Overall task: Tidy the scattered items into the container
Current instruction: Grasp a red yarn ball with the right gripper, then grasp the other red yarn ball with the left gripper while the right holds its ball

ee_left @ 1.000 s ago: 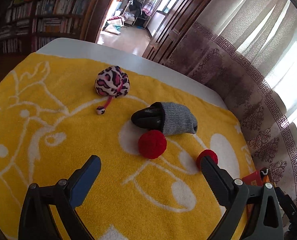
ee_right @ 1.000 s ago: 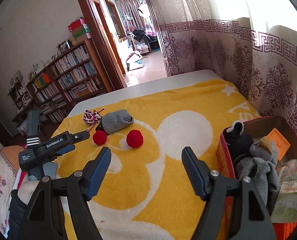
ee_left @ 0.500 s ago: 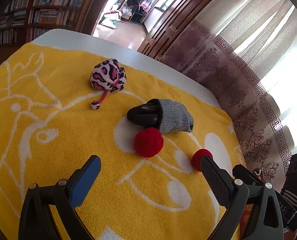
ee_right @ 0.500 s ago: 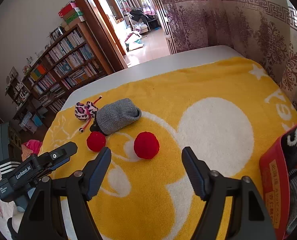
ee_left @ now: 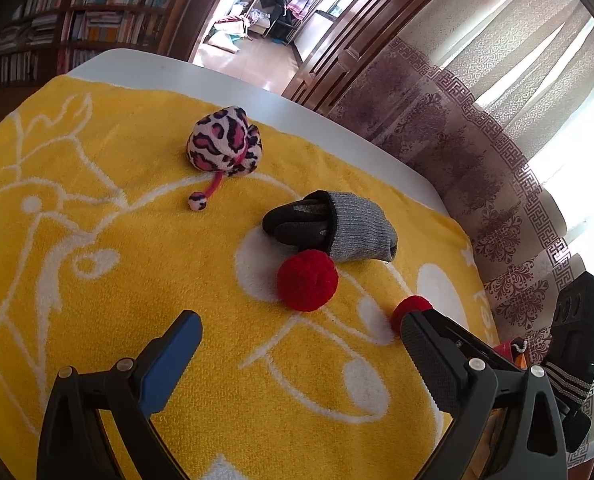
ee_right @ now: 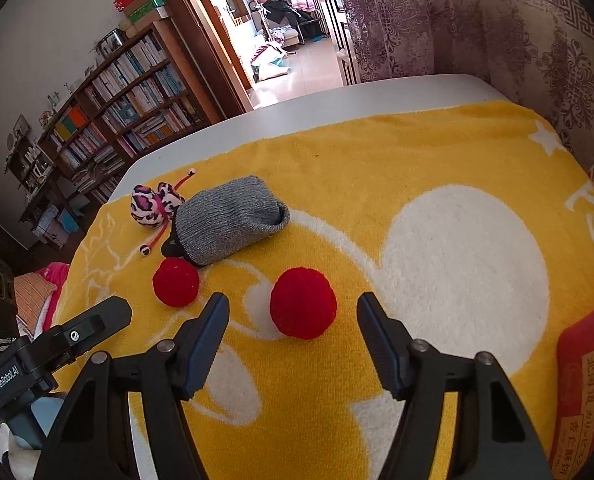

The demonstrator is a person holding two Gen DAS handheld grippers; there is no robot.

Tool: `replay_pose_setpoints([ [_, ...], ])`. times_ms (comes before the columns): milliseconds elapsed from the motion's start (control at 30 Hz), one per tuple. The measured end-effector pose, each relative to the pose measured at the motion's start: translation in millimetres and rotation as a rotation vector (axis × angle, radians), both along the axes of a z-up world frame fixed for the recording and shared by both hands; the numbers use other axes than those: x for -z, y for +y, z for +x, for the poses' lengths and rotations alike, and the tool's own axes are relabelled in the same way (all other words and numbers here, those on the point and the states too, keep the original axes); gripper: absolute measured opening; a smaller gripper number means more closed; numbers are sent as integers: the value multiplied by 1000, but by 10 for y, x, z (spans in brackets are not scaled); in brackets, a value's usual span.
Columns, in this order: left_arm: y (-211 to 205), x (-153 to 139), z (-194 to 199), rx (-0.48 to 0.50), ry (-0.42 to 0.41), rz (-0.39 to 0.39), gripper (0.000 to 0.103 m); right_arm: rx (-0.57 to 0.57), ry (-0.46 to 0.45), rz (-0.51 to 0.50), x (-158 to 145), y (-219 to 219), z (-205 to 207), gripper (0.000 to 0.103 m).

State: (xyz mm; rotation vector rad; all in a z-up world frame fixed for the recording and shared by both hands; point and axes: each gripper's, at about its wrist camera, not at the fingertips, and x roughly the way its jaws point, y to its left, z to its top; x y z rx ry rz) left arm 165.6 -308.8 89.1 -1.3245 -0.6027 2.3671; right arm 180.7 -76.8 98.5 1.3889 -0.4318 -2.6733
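Observation:
Two red pom-pom balls lie on the yellow towel (ee_right: 437, 152). The nearer ball (ee_right: 303, 303) sits just ahead of and between the tips of my right gripper (ee_right: 293, 308). Its jaws are closing, and the pads stand clear of the ball. The other red ball (ee_right: 176, 282) (ee_left: 307, 280) lies by a grey and black glove (ee_right: 229, 220) (ee_left: 357, 232). A leopard-print plush toy (ee_right: 153, 206) (ee_left: 225, 144) lies beyond. My left gripper (ee_left: 299, 328) hangs open over the towel, nothing in it. The red container (ee_right: 585, 380) shows at the right edge.
The white table (ee_left: 145, 66) carries the towel and ends at a patterned curtain (ee_left: 457, 128) on the right. Bookshelves (ee_right: 129, 96) and a doorway stand beyond the far edge. The left gripper's body (ee_right: 77, 332) reaches in low on the left of the right wrist view.
My right gripper has moved forward and down toward the nearer red ball, and its jaws have narrowed. The container has slid mostly out of its view. The left gripper has stayed put.

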Motion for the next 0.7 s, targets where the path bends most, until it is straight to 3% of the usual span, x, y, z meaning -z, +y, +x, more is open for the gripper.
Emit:
replay_pose_setpoints([
  [33, 11, 4, -2, 4, -1, -2, 101, -3, -3, 3, 18, -9, -17, 66],
  [200, 50, 17, -6, 18, -2, -8, 101, -3, -4, 18, 83, 25, 9, 38],
  [400, 122, 51, -19, 33, 14, -8, 101, 38, 63, 9, -60, 190, 227, 36],
  [700, 390, 46, -144, 55, 24, -161, 101, 94, 77, -34, -74, 395, 320, 36],
])
